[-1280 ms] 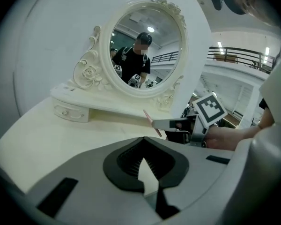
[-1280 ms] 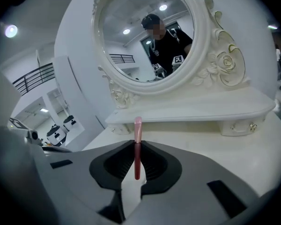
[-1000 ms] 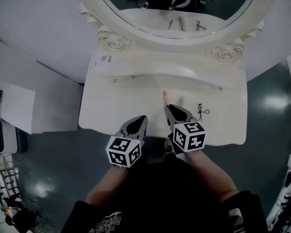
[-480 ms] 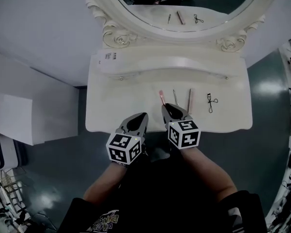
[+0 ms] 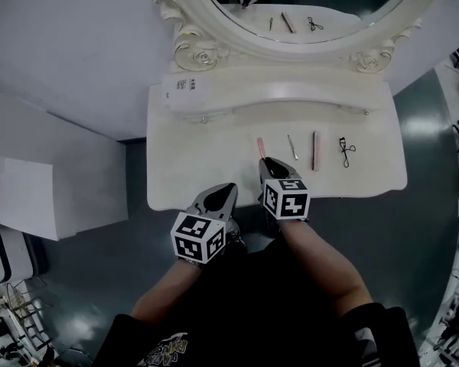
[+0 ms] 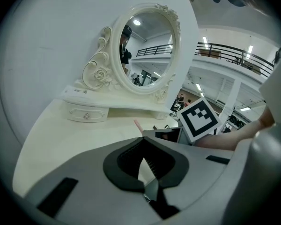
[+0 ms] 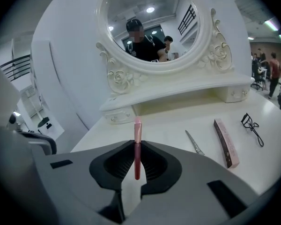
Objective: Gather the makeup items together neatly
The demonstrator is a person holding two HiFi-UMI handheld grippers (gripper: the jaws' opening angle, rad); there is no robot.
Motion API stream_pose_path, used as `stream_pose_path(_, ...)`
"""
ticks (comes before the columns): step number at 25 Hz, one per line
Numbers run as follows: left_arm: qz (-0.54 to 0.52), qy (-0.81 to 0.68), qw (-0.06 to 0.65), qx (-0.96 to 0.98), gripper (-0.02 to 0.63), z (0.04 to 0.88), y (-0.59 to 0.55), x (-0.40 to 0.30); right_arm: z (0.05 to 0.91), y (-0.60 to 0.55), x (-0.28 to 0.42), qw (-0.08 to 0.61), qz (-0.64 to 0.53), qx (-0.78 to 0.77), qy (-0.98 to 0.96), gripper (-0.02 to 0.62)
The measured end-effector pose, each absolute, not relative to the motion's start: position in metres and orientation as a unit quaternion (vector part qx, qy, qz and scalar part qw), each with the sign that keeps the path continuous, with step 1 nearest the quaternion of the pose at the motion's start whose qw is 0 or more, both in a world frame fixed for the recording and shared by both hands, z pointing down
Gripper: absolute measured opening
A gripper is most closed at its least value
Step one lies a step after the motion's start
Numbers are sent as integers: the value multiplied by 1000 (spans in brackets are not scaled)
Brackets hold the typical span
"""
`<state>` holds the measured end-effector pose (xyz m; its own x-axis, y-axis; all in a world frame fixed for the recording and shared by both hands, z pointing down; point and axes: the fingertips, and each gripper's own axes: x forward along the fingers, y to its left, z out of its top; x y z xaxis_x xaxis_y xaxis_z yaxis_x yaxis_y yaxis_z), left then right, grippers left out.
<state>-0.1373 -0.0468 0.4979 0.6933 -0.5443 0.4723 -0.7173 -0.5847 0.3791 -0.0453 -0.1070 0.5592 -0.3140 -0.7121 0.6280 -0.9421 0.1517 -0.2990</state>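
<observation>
Makeup to be gathered starts with the pink tube (image 7: pixel 137 142). It is pinched between the pads of the right tongs (image 7: pixel 136 165), whose jaws stand narrow on it. Its long axis runs straight along the jaws, and its pale end pokes out ahead toward the mirror (image 5: pixel 306 6). No view shows whether its tip touches the table (image 5: pixel 206 174).

The other three pieces all lie to the right of the tube, in a loose row on the table. First come the tweezers (image 7: pixel 194 142), near the tube. Next is the slim box (image 7: pixel 225 143), and the eyelash curler (image 7: pixel 251 127) lies farthest out. Each lies lengthwise, pointing roughly at the mirror, so they are close to parallel with the held tube but spaced apart from one another.

My judgement is that the coming move is a sideways carry to the right, setting the tube down alongside the tweezers with its axis kept as it is.

The left tongs (image 6: pixel 144 172) hang at the table's front edge, left of the right pair. Their jaws are drawn together with nothing between them, and they are the farther pair from the row.
</observation>
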Motion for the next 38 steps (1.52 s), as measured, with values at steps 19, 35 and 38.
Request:
stream_pose_path(19, 176, -313, 299, 884, 8, 522, -39, -187, 620, -139, -42, 260, 333, 612, -668, 63)
stream_pose_path(35, 175, -307, 307, 884, 8, 526, -40, -189, 633, -139, -37, 283, 349, 623, -640, 64)
stream_pose_path(38, 176, -308, 306, 883, 8, 526, -39, -188, 632, -141, -40, 286, 345, 615, -649, 64)
